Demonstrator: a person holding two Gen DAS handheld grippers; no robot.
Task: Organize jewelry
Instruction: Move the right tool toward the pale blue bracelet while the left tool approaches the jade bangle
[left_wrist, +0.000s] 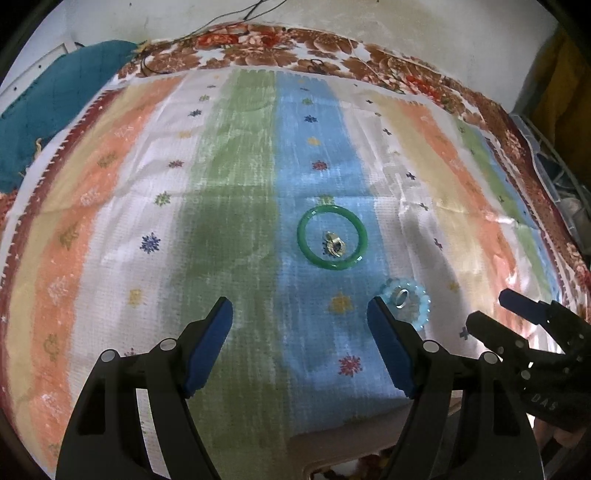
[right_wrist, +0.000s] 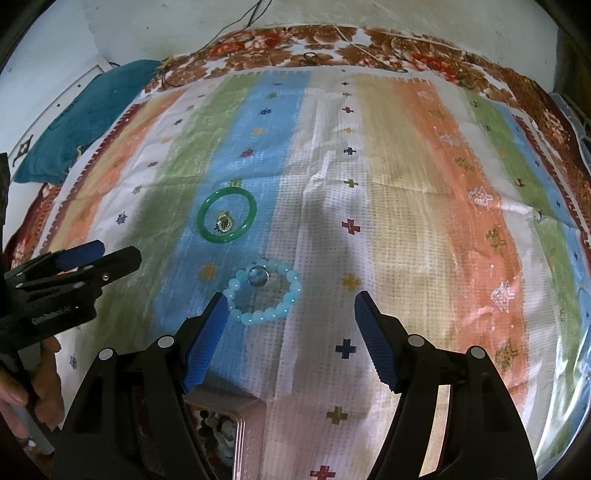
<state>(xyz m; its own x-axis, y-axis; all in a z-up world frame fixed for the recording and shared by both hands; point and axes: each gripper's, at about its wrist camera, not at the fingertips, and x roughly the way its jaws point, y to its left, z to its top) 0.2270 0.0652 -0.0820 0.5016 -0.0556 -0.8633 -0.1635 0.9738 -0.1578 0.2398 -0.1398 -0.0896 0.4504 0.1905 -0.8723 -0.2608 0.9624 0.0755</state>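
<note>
A green bangle (left_wrist: 332, 238) (right_wrist: 226, 220) lies flat on the blue stripe of the cloth, with a gold ring (left_wrist: 333, 247) (right_wrist: 224, 222) inside it. Nearer lies a pale blue bead bracelet (left_wrist: 408, 304) (right_wrist: 264, 295) with a silver ring (left_wrist: 400, 297) (right_wrist: 257, 277) at its far inner edge. My left gripper (left_wrist: 301, 306) hovers open over the green and blue stripes, its right finger just left of the bracelet. My right gripper (right_wrist: 290, 301) is open too, its left fingertip beside the bracelet's near-left beads. Nothing sits between either pair of pads.
A striped cloth (left_wrist: 229, 184) (right_wrist: 406, 184) covers a floral bedspread (left_wrist: 258, 51). A teal cushion (left_wrist: 55, 110) (right_wrist: 88, 110) lies at the far left. A pink box (right_wrist: 225, 428) holding small beads sits at the near edge under my right gripper. A hand (right_wrist: 33, 387) grips the left tool.
</note>
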